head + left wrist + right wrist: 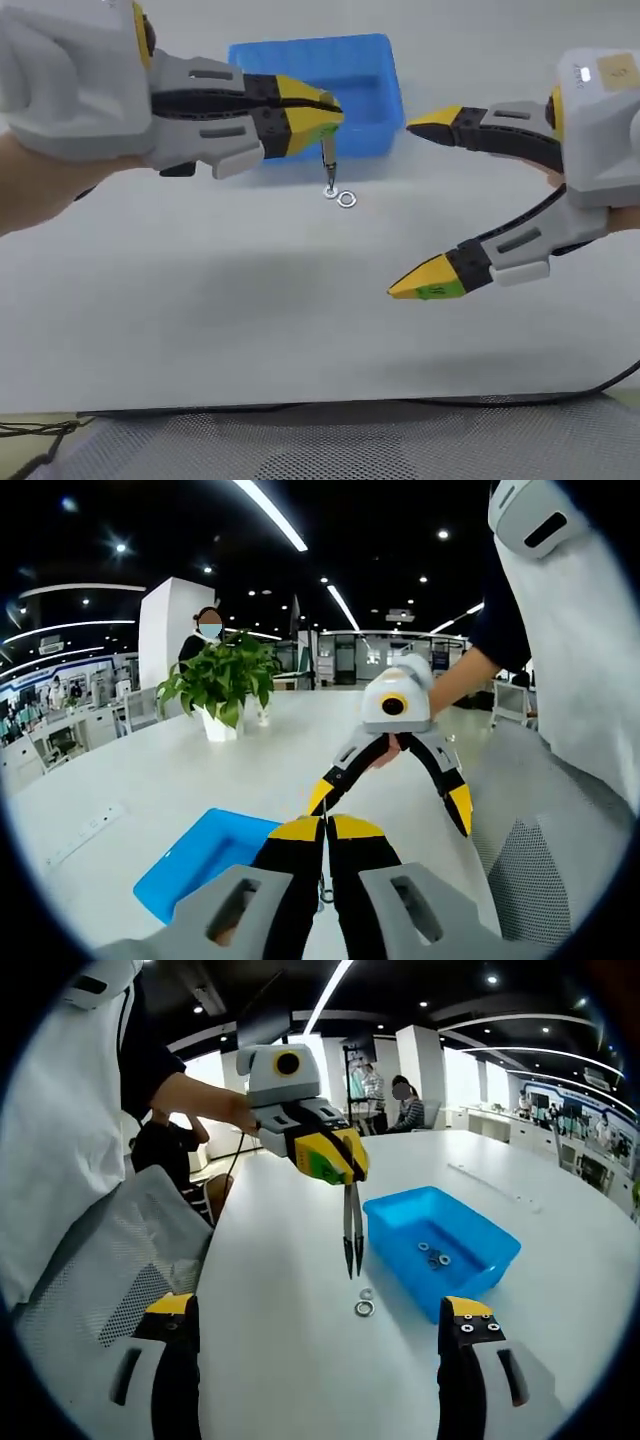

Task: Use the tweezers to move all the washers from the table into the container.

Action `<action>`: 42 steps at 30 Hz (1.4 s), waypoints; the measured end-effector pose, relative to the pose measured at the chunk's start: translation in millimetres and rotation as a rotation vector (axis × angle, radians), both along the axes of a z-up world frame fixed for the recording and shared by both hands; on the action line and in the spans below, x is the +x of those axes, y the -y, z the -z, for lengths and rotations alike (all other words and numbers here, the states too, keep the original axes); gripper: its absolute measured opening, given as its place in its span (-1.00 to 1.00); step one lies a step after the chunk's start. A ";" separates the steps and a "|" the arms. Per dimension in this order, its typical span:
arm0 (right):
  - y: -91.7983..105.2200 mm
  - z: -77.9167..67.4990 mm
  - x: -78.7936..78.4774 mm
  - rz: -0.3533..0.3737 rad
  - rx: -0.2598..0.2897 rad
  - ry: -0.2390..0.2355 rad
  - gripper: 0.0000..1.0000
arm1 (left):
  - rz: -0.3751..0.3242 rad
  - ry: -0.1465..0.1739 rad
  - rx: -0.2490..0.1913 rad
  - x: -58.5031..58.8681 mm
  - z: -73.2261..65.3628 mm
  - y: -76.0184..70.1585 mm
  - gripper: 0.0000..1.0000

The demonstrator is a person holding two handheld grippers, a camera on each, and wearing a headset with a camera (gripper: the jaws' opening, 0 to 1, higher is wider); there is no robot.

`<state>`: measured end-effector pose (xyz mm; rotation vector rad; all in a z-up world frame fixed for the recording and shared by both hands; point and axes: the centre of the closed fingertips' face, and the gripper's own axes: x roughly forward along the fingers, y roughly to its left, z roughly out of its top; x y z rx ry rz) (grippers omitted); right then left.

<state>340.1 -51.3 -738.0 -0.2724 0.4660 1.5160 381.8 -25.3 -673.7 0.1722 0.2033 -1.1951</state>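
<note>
The left gripper's (335, 112) jaws clamp the tweezers (328, 165), tips just above two washers (346, 200) on the counter (250, 300), just near of the blue container (385, 70). The right gripper's (402, 208) jaws gape, empty. The washers — thin, stiff, light, probably slippery — want pinching across one rim.

A: Head view: the left gripper (338, 112) covers the container's (385, 95) front-left wall and much of its floor. The gripper housing is cut by the left and top edges.
B: Tweezers (328, 163)?
A: Upper part is buried between the jaws. The tips sit at one washer (331, 192). Touching or just above, can't tell.
B: Left gripper view?
A: Tweezers are a sliver between its own jaws. One jaw hides the container's near corner.
B: Contents?
A: Right gripper view: washers (432, 1254) inside, too small to count. Right gripper (401, 207) housing is cut by the head view's right edge.
</note>
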 end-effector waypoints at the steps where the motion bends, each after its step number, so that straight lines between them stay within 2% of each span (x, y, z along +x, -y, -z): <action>1: 0.3 0.8 -0.6 0.000 -0.001 -0.005 1.00 | 0.005 -0.010 0.001 -0.3 2.6 1.0 -0.90; 8: -0.8 5.9 -2.4 0.006 0.004 -0.035 0.98 | 0.018 -0.020 0.025 3.7 13.9 0.5 -0.90; 13: -1.7 7.7 -2.9 0.004 0.008 -0.047 0.96 | 0.016 -0.026 0.015 8.2 15.1 0.8 -0.90; 19: 0.4 8.3 -1.8 0.010 0.012 -0.056 0.96 | 0.034 -0.035 0.018 5.5 20.7 5.9 -0.90; 22: 2.9 9.4 -1.1 0.015 0.008 -0.060 0.95 | 0.039 -0.027 0.039 4.6 24.9 6.9 -0.90; 29: 6.0 8.8 0.8 0.036 0.019 -0.074 0.94 | 0.042 -0.021 0.037 4.3 24.5 7.9 -0.90; 34: 5.5 10.0 -1.8 0.030 0.016 -0.080 0.94 | 0.043 -0.016 0.057 4.5 28.9 5.0 -0.90; 42: 3.7 10.6 -3.0 0.025 0.016 -0.086 0.92 | 0.045 -0.010 0.052 3.4 28.2 3.3 -0.90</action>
